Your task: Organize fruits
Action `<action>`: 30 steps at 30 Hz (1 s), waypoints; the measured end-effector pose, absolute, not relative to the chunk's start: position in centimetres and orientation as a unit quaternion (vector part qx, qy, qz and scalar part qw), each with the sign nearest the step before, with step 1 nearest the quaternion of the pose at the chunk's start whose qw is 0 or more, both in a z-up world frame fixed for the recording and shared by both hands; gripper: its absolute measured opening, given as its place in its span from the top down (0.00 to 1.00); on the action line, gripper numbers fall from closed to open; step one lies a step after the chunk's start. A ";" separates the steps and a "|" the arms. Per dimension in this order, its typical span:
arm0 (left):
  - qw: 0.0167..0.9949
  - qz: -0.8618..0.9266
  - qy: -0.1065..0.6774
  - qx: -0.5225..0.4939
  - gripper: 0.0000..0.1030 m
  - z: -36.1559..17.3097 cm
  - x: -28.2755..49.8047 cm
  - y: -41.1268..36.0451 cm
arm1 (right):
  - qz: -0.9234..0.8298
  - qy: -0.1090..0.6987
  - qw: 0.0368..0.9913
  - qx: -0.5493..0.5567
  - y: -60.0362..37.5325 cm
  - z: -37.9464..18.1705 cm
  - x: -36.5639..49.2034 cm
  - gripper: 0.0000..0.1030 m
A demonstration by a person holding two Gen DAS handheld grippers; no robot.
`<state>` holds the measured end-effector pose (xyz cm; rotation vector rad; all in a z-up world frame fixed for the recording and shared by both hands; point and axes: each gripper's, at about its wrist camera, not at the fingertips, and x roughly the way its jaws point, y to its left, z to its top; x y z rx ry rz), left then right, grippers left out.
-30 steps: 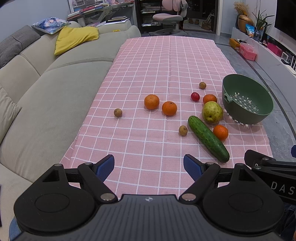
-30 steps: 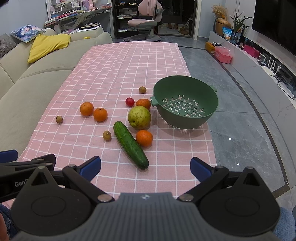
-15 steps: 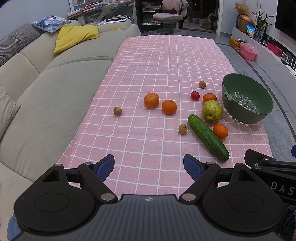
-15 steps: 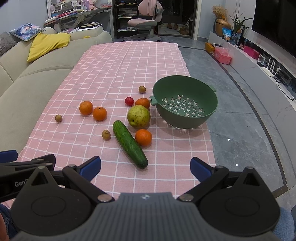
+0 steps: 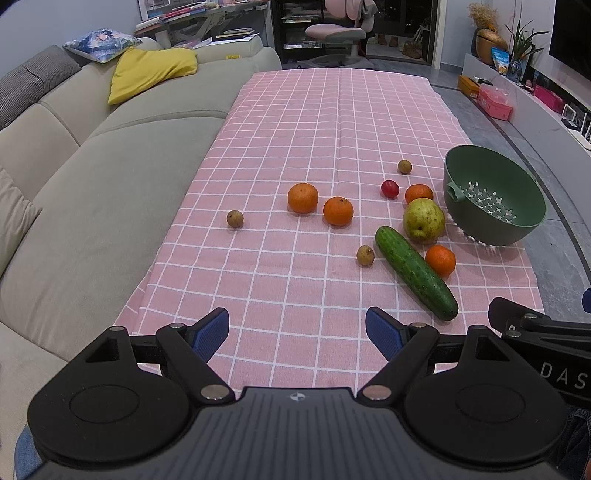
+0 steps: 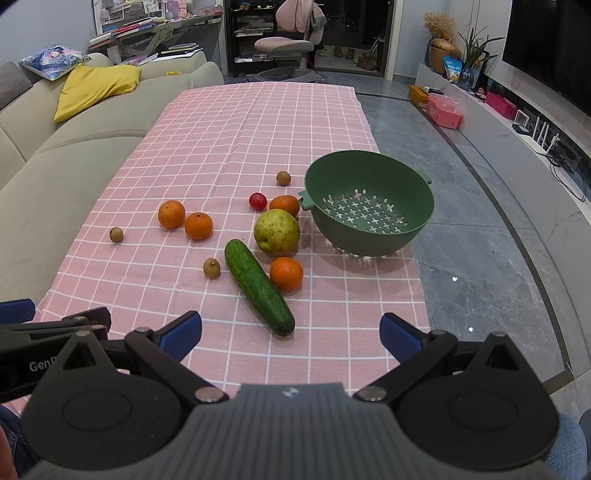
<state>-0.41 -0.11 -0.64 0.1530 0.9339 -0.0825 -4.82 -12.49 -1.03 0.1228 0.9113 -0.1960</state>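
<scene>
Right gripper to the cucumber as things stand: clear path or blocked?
Probably clear. The right gripper is open and empty, and the cucumber lies just ahead with only bare cloth between. An orange sits close beside its middle; the near end looks free.

A beige sofa (image 5: 92, 177) with a yellow cushion (image 5: 151, 72) lines the left wall; grey marble floor (image 6: 480, 258) runs right, a pink office chair (image 6: 284, 40) and cluttered desk (image 6: 147, 33) behind.
</scene>
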 end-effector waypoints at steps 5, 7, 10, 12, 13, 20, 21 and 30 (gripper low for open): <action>0.889 -0.039 0.450 0.072 0.05 -0.8 -0.7 -0.2 | -0.095 0.439 0.891 0.058 -12.5 -1.1 -4.9 0.04; 0.889 -0.039 0.450 0.072 0.06 -0.8 -0.7 -0.2 | -0.095 0.439 0.891 0.058 -12.6 -1.1 -4.9 0.04; 0.889 -0.039 0.450 0.072 0.06 -0.8 -0.7 -0.2 | -0.095 0.439 0.891 0.057 -12.5 -1.1 -4.9 0.04; 0.889 -0.039 0.451 0.072 0.06 -0.8 -0.7 -0.2 | -0.095 0.440 0.891 0.058 -12.5 -1.1 -4.9 0.04; 0.889 -0.039 0.451 0.071 0.06 -0.9 -0.8 -0.2 | -0.095 0.440 0.891 0.058 -12.5 -1.1 -4.9 0.04; 0.889 -0.040 0.451 0.071 0.06 -0.9 -0.7 -0.2 | -0.096 0.440 0.891 0.057 -12.5 -1.1 -4.9 0.04; 0.889 -0.040 0.451 0.071 0.06 -0.9 -0.7 -0.2 | -0.096 0.440 0.891 0.056 -12.5 -1.1 -5.0 0.04; 0.886 -0.073 0.457 0.046 0.06 -0.8 0.5 0.1 | -0.084 0.426 0.899 0.050 -12.9 -0.6 -4.4 0.04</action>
